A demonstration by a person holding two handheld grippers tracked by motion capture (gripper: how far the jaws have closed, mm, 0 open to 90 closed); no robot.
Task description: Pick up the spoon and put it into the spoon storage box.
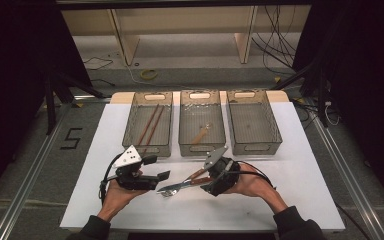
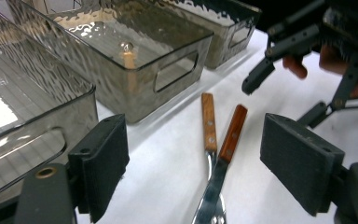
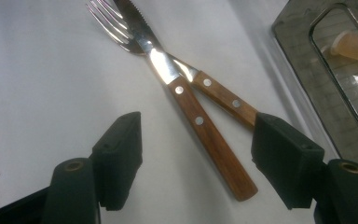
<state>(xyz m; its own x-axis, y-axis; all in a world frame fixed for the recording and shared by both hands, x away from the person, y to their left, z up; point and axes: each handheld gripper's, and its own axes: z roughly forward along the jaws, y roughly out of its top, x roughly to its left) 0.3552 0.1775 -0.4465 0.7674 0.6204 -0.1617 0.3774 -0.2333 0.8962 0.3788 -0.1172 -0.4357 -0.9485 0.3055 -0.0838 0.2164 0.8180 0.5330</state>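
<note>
place: probably lab | signs: metal frame rails (image 1: 27,172), loose floor cables (image 1: 275,50), dark curtains

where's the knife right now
In the high view the knife lies on the white table, crossed over the fork, between the two grippers and just in front of the middle bin.

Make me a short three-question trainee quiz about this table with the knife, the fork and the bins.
1. True or false: the knife lies crossed over the fork.
2. How many clear bins stand in a row at the back of the table?
3. Multiple choice: the right hand-held gripper is A) shut on the knife, B) open over the two wooden handles, C) inside a bin.

Key: 1 true; 2 three: left bin, middle bin, right bin; 3 B.
</note>
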